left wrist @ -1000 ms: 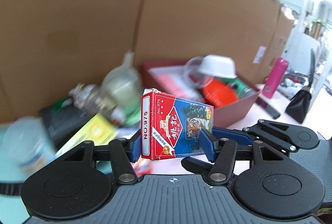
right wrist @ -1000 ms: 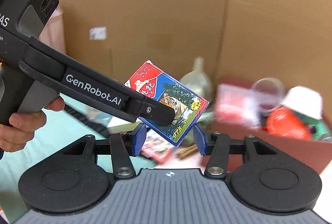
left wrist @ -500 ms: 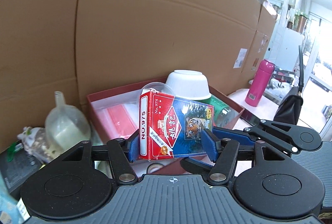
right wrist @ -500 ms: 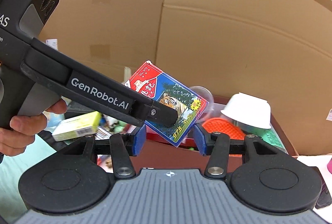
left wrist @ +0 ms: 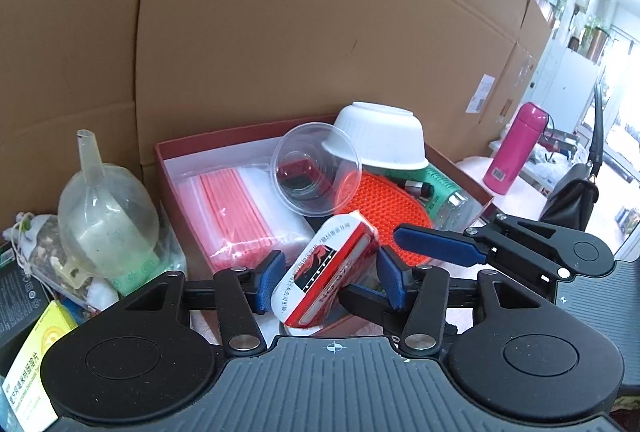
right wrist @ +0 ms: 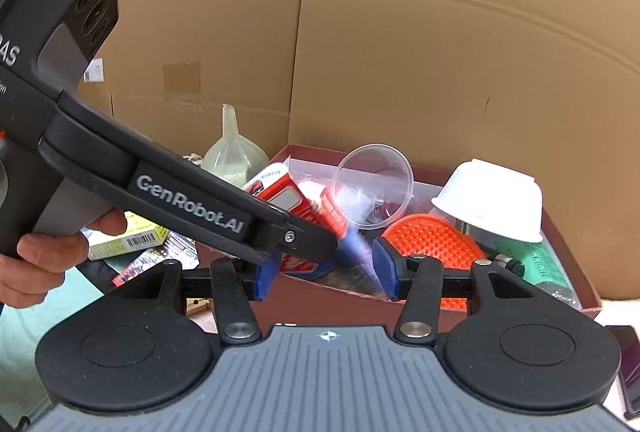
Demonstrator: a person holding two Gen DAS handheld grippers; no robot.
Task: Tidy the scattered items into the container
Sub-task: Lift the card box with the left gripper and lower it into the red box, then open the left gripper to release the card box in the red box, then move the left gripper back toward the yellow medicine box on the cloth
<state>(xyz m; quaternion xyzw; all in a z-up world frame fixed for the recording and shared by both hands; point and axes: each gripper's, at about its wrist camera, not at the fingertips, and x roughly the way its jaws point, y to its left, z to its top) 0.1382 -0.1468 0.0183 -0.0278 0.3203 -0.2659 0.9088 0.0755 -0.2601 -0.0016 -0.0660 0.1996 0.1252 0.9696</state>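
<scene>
The red playing-card box lies tilted between the fingers of my left gripper, loose, at the near edge of the red container. The left jaws stand open, wider than the box. In the right wrist view the card box drops behind the left gripper's finger into the container. My right gripper is open and empty, just in front of the container. The right gripper's blue finger shows in the left wrist view.
The container holds a white bowl, a clear plastic cup, an orange silicone mat, a bag of red straws and a green bottle. A funnel, a yellow box and other items lie left. Cardboard wall behind. Pink flask at right.
The left jaws have opened and let go of the card box, which has tipped over and dropped toward the container. Both grippers have moved closer to the container.
</scene>
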